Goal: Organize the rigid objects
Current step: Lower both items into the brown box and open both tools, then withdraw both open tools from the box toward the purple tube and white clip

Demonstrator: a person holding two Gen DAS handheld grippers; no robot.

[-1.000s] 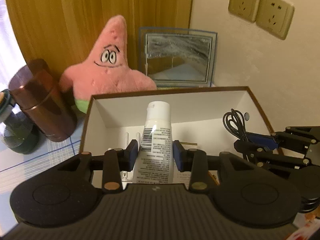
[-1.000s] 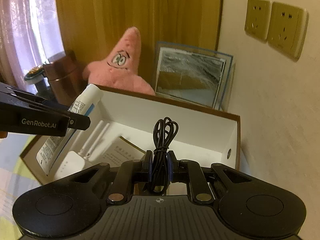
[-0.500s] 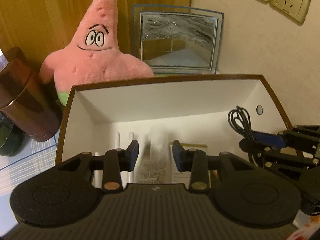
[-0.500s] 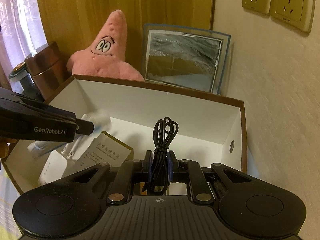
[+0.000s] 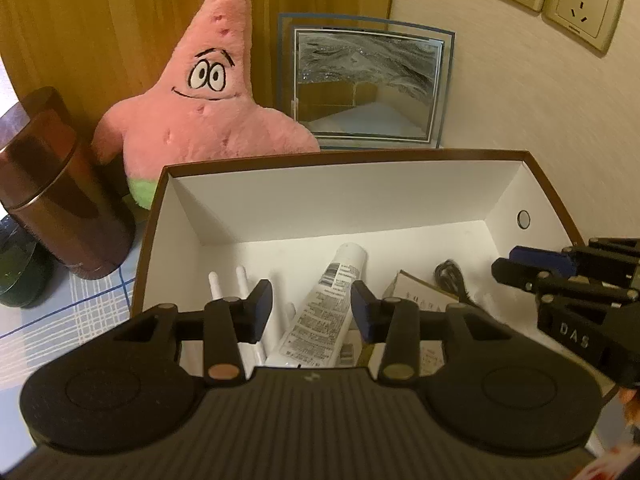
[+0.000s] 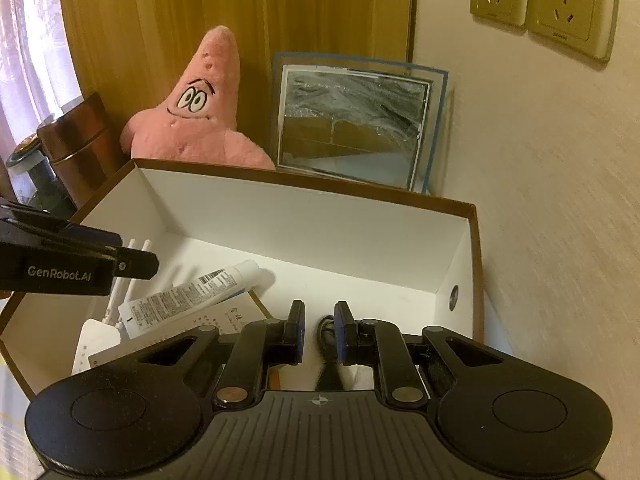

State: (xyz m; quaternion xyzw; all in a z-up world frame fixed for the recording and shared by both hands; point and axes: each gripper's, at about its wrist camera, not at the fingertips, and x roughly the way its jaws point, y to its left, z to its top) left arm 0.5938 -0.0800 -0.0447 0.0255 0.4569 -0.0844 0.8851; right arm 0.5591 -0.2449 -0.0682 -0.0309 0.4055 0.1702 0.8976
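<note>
A brown-rimmed box (image 5: 352,156) with a white inside holds a white tube (image 5: 320,312), a white router with antennas (image 5: 240,280), a paper booklet (image 5: 416,296) and a coiled black cable (image 5: 450,274). My left gripper (image 5: 312,308) is open above the tube, not touching it. My right gripper (image 6: 319,330) is open above the cable (image 6: 326,330), which lies on the box floor (image 6: 360,280). The tube (image 6: 192,296) lies on the booklet (image 6: 236,316) and router (image 6: 94,340). The left gripper also shows in the right wrist view (image 6: 132,260), and the right gripper in the left wrist view (image 5: 520,268).
Behind the box stand a pink star plush (image 5: 208,108), a framed picture (image 5: 364,84), a brown canister (image 5: 52,196) and a dark jar (image 5: 16,276). A wall (image 5: 540,100) with two sockets (image 5: 552,0) is on the right. The checked cloth (image 5: 92,308) lies left.
The left gripper opened and dropped the tube into the box. The right gripper opened and let the cable fall to the box floor. Both grippers moved closer over the box.
</note>
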